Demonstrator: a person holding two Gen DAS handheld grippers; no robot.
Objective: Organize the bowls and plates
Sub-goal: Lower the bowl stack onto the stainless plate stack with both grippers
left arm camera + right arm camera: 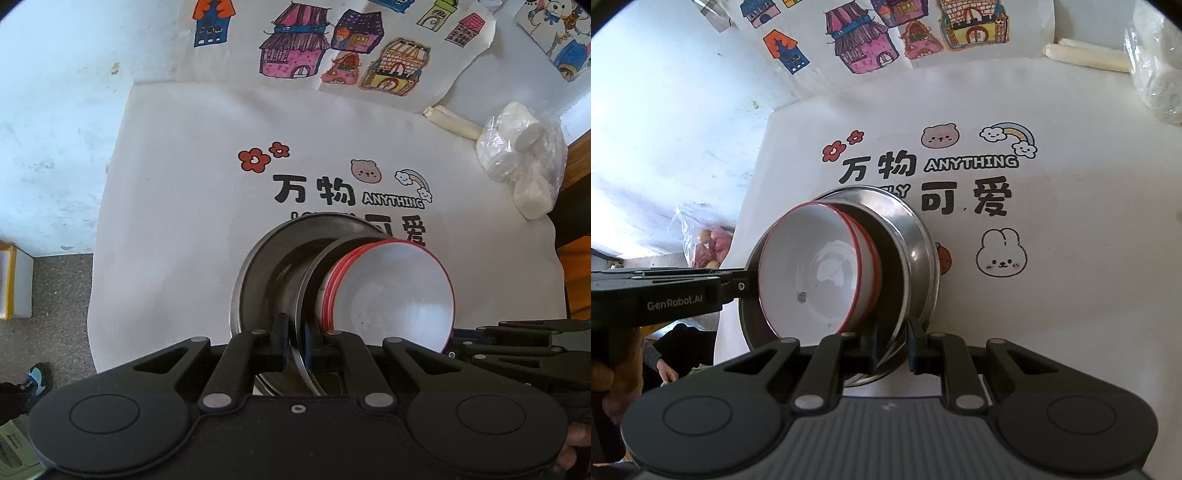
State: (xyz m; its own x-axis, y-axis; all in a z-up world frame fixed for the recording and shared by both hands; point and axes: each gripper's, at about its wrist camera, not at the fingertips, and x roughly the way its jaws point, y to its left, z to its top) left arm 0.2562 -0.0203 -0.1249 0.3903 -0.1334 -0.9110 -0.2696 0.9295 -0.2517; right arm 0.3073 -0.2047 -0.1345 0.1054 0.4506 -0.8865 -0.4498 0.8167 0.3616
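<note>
I held the left gripper [297,347] with its fingers closed narrowly on the rim of a steel plate [306,295]. I held the right gripper [892,345] the same way, its fingers pinched on the opposite rim of that plate. The plate sat inside a larger steel bowl [258,273], and both were tilted in the two views. Nested in the plate were white bowls with red rims [391,295], stacked one inside another; at least two red rims showed in the right wrist view. The stack leaned toward the right side in the left wrist view and toward the left side in the right wrist view. I could not tell whether the steel bowl touched the surface below.

Under the stack lay a white cloth [177,177] printed with flowers, a bear, a rainbow, a rabbit and the word ANYTHING. Beyond the cloth lay a sheet of coloured house drawings [306,48]. At the far right edge of the cloth sat a clear plastic bag of white pieces [524,158], with a pale roll [452,122] just beside it.
</note>
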